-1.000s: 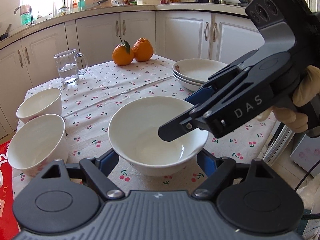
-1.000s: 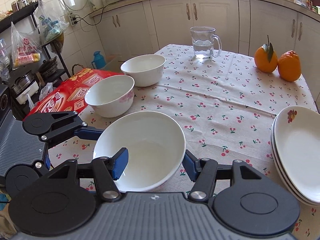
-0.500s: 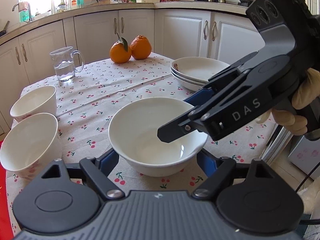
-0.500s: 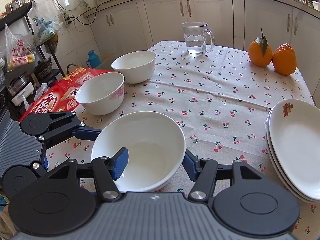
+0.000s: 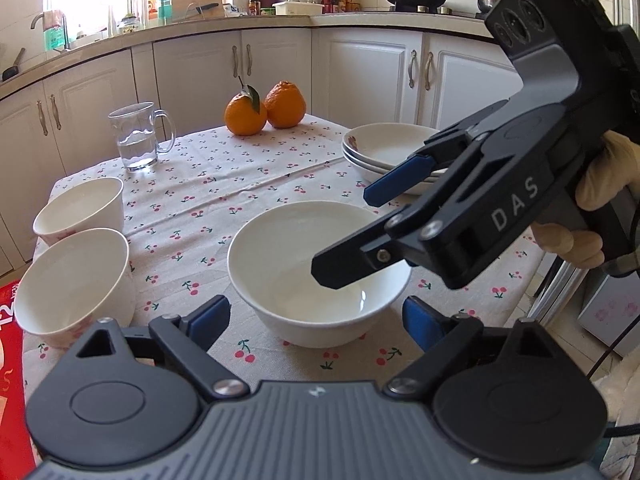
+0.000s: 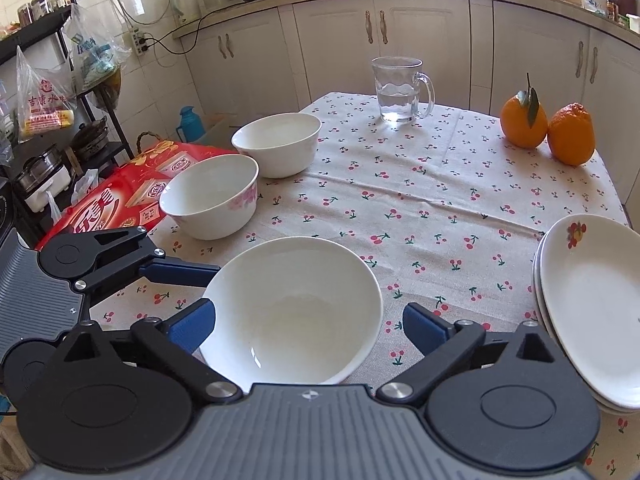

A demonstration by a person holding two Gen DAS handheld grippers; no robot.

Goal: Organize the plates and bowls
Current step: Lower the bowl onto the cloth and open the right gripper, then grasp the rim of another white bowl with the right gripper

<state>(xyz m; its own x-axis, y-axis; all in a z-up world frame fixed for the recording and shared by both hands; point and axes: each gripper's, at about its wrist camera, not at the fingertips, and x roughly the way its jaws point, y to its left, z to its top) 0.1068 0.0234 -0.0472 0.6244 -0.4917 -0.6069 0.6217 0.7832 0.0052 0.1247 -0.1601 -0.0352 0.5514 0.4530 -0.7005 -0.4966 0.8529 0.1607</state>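
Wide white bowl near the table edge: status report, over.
Left tool and right tool both opening, pads off. Wide white ceramic bowl sits on cherry-print tablecloth, between both tools. Nothing in the way.

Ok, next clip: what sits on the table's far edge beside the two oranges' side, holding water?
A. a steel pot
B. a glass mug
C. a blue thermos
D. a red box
B: the glass mug with a handle stands on the cherry-print tablecloth, partly filled with water, across from the oranges.
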